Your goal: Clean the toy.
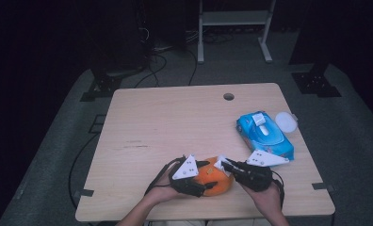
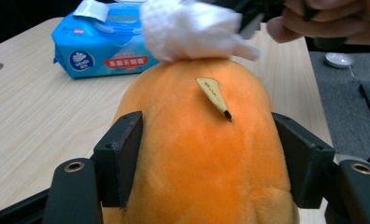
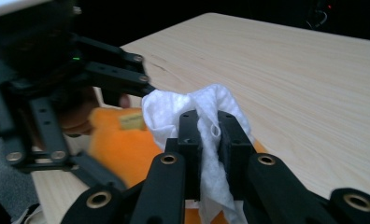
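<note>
High view first: at the near edge of the worktop (image 1: 175, 122) the left claw (image 1: 204, 176) clamps an orange plush toy (image 1: 216, 181), pinning it so it cannot slide, while the right claw (image 1: 223, 165) comes in from the other side with a white wet wipe (image 1: 221, 163) on the toy's top. The blue wet-wipe pack (image 1: 264, 134) lies well apart at the right edge, a white round lid (image 1: 286, 121) just beside it. The grippers and hands cover most of the toy here.

Left gripper view now: the black jaws press into both flanks of the plush toy (image 2: 206, 154), a firm hold that steadies it for wiping. The wipe (image 2: 192, 30) sits bunched on the crown. A small tan tag (image 2: 213, 95) shows, its print too small to read. The toy's lower end is cut off.

Right gripper view: the right claw (image 3: 209, 130) is closed tight on the wipe (image 3: 192, 109), pinched between the jaws. The plush (image 3: 122, 144) below is blurred, half hidden behind the left gripper.
</note>
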`<state>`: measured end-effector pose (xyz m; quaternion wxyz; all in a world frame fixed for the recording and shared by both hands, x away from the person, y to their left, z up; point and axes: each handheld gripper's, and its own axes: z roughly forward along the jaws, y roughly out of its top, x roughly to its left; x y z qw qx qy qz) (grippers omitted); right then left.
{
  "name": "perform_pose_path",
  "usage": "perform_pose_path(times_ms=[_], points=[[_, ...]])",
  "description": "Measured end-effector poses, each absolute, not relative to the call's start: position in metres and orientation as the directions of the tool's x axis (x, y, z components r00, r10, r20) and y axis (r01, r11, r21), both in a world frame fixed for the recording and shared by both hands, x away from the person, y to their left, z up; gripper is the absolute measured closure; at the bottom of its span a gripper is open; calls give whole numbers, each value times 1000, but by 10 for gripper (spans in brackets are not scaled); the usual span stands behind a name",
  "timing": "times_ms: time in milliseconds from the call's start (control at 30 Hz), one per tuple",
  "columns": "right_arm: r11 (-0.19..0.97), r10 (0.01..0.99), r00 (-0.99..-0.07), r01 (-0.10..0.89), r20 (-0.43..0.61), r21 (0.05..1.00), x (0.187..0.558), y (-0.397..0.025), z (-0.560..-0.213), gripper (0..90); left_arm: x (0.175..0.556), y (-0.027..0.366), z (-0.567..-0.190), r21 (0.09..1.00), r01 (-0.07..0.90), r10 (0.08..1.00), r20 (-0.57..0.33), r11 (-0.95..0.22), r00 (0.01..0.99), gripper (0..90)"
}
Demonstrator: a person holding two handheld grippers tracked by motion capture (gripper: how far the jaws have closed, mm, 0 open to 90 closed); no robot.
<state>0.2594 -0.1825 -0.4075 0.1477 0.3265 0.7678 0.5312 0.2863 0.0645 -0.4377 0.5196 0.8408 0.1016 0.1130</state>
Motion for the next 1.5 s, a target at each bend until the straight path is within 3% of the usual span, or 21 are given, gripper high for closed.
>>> perform_pose_path(times_ms=[400, 600, 767, 1067, 1133, 1233, 1300, 1500], points=[[221, 700, -702, 387, 131, 895, 273, -198, -419, 807, 293, 72, -438, 909, 101, 263, 10, -404, 965, 155], [225, 690, -714, 368, 119, 902, 266, -190, -412, 807, 289, 69, -439, 904, 78, 280, 48, -421, 959, 303], [252, 667, -740, 336, 88, 908, 260, -180, -407, 808, 286, 70, -439, 897, 44, 247, 74, -440, 966, 339], [215, 743, -653, 444, 149, 870, 282, -209, -431, 807, 280, 65, -439, 886, -26, 191, 128, -463, 973, 333], [190, 742, -645, 463, 182, 866, 285, -212, -434, 807, 282, 67, -439, 889, -12, 184, 108, -458, 977, 304], [202, 742, -650, 452, 166, 869, 285, -210, -433, 807, 287, 68, -440, 895, 40, 220, 66, -444, 973, 176], [200, 740, -652, 450, 167, 871, 284, -210, -431, 807, 288, 69, -441, 895, 48, 226, 60, -444, 972, 154], [197, 715, -682, 404, 151, 893, 272, -198, -417, 807, 286, 68, -434, 895, 49, 275, 84, -443, 958, 340]])
